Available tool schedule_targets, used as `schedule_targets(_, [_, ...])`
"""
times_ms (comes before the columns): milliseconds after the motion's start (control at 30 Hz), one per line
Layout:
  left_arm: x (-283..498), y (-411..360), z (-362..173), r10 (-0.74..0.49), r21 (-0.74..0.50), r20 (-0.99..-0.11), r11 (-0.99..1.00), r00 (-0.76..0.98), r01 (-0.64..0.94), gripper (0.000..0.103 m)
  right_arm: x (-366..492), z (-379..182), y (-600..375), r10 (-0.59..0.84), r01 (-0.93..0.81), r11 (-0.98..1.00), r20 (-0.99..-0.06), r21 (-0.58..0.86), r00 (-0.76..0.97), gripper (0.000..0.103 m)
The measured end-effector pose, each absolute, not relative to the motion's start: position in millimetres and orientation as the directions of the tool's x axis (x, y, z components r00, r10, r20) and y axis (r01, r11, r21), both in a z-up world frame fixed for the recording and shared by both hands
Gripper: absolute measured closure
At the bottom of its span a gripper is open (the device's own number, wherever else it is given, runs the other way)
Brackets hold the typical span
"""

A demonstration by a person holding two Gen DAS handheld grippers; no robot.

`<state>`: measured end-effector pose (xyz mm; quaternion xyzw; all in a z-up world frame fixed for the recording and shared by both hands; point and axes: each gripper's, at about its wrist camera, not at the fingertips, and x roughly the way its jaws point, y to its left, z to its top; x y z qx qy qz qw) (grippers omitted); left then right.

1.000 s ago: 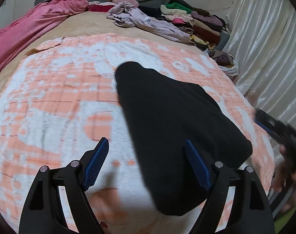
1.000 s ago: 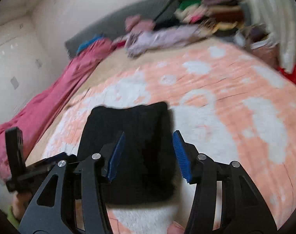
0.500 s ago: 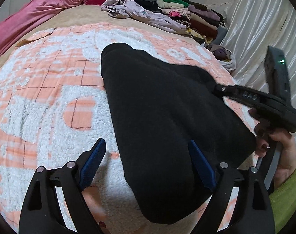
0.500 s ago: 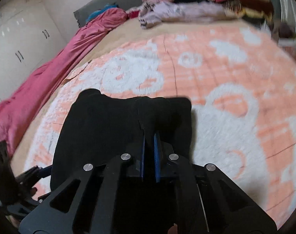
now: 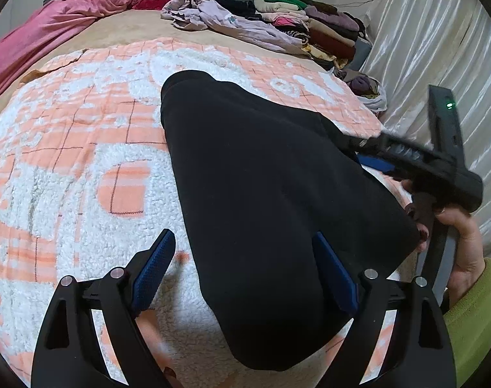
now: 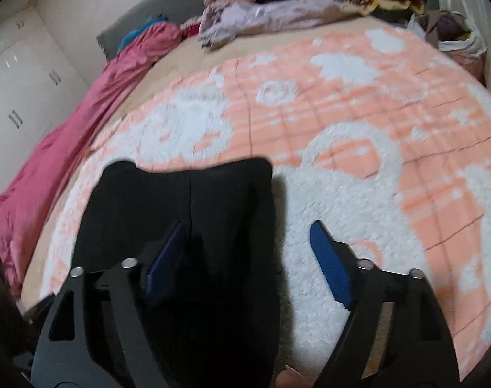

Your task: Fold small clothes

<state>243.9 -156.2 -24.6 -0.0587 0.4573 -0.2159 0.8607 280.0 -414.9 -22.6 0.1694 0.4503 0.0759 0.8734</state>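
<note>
Looking through the left wrist camera first, I have the left gripper poised low over the near end of the black garment, which lies spread on the orange-and-white blanket. Its jaws stand wide apart, one pad over bare blanket and the other over the cloth, gripping nothing; I judge that straddle is meant to take the garment's near edge for a fold. At the right of this view the right gripper reaches in over the garment's far side, a hand in a green sleeve behind it. Switching to the right wrist camera, the right gripper's jaws have just been opening and stand partly apart: the garment's right edge lies between them, but the pads are not pressing it. A heap of other clothes waits well apart at the bed's far end.
</note>
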Motion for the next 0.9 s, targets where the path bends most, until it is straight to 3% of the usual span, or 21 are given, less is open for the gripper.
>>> schedule_targets(33, [243.9, -157.0, -24.3, -0.427, -0.299, -0.761, 0.899, 0.488, 0.32, 0.017, 280.7, -24.6, -410.8, 0.293, 0.006, 0.932, -0.763, 0.362, 0.577, 0.091])
schedule_targets(67, [244.0, -157.2, -23.8, -0.424, -0.296, -0.762, 0.9, 0.489, 0.32, 0.017, 280.9, -25.0, -405.2, 0.334, -0.028, 0.921, -0.75, 0.389, 0.571, 0.096])
schedule_targets(267, [241.8, -151.9, -18.5, -0.4, -0.265, -0.766, 0.909, 0.502, 0.32, 0.021, 272.1, -0.2, -382.7, 0.31, -0.105, 0.941, -0.701, 0.321, 0.642, 0.097])
schedule_targets(533, [242.7, -152.0, -22.7, -0.406, -0.275, -0.77, 0.907, 0.492, 0.319, 0.019, 278.1, -23.4, -393.0, 0.182, -0.018, 0.976, -0.772, 0.216, 0.609, 0.08])
schedule_targets(600, [242.6, -150.4, -23.1, -0.406, -0.278, -0.771, 0.908, 0.491, 0.315, 0.019, 276.1, -19.3, -390.7, 0.151, -0.019, 0.984, -0.773, 0.177, 0.616, 0.07])
schedule_targets(900, [240.2, -146.3, -21.3, -0.415, -0.297, -0.765, 0.906, 0.493, 0.302, 0.019, 251.4, 19.9, -389.7, 0.148, -0.06, 0.987, -0.709, 0.148, 0.689, 0.057])
